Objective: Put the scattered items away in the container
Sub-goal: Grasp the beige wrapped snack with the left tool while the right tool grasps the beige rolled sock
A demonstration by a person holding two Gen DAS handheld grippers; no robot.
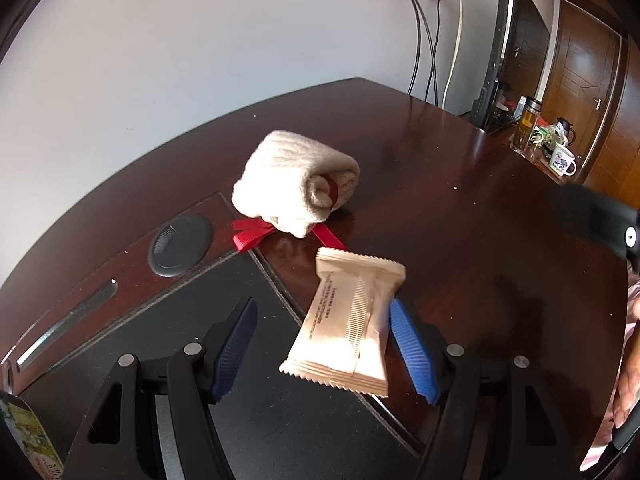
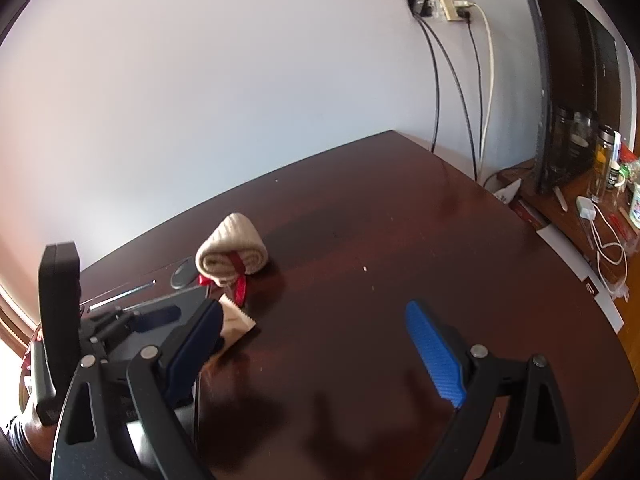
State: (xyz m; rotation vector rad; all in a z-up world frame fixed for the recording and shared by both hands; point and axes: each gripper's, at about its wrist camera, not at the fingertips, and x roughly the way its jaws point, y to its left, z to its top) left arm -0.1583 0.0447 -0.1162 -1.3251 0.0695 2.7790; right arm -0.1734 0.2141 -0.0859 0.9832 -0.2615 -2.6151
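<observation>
A beige paper packet (image 1: 348,328) with a comb printed on it lies tilted between my left gripper's (image 1: 324,308) blue pads. It sits close against the right pad (image 1: 412,352), and a clear gap separates it from the left one, so the jaws stand open. Beyond it, a rolled beige towel (image 1: 296,184) tied with a red ribbon (image 1: 250,234) rests on the dark wooden desk (image 1: 460,208). The right wrist view shows the same towel (image 2: 232,256) and a corner of the packet (image 2: 236,324). My right gripper (image 2: 314,312) hangs wide open over bare wood.
A black desk mat (image 1: 248,420) and a round cable grommet (image 1: 180,246) lie at the left. A colourfully printed object (image 1: 24,432) shows at the bottom left corner. A monitor (image 1: 512,52), bottles and a mug (image 1: 562,160) stand far right. Cables hang from a wall socket (image 2: 448,4).
</observation>
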